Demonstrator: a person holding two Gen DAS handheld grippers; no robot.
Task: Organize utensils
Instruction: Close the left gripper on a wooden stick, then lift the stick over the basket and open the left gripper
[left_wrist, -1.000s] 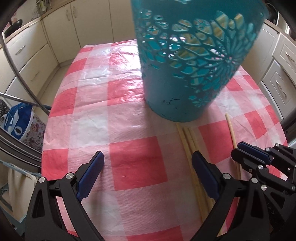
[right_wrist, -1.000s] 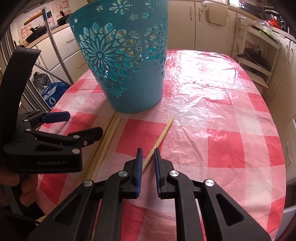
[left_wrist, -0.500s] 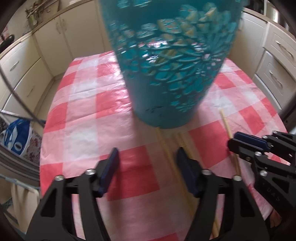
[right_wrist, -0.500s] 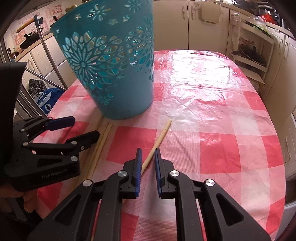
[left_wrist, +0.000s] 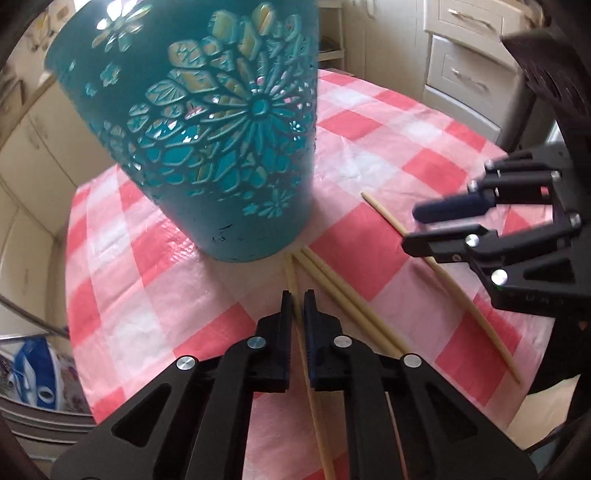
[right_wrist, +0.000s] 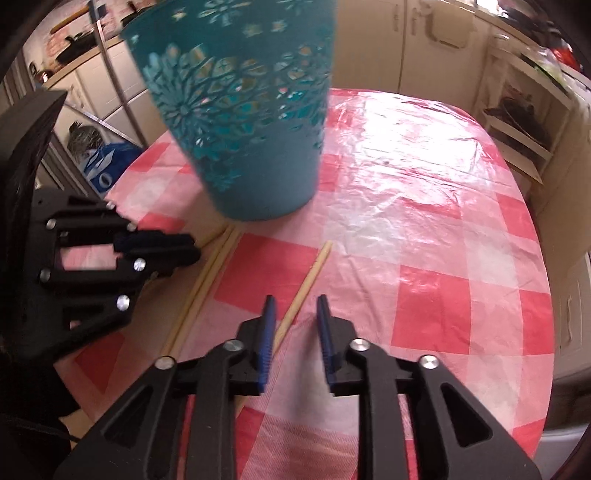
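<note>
Four chopsticks: all on the checked tablecloth (right_wrist: 424, 192), none in the holder that I can confirm; light shapes show through its cutouts, too unclear to name.
Holder: the teal holder (left_wrist: 221, 147) stands ahead of both my grippers, upright, its base just beyond the far tips of the bundle.
Bundle: three chopsticks (left_wrist: 332, 288) lie close together ahead of my left gripper, fanning from a point near the holder's base back toward me.
Left gripper: my left gripper (left_wrist: 297, 299) is clenched, or nearly so, on the leftmost chopstick (left_wrist: 291, 273) of the bundle; the stick runs between the pads, whether it is truly pinched I judge likely, not certain.
Its axis: that stick runs nearly along my left fingers, far tip toward the holder, near end passing under the gripper body.
Right gripper: my right gripper (right_wrist: 295, 314) is released, jaws standing apart, straddling the lone chopstick (right_wrist: 306, 280).
Lone stick: it lies apart from the bundle, to its right, slanting from under my left-hand pad up and rightward, tip toward the holder's right side.
Nearer hand: left for the bundle, right for the lone stick.
Next move, my judgement: lift the left stick and tip it upright over the holder's rim; the right jaws would need to shift left before closing.
</note>
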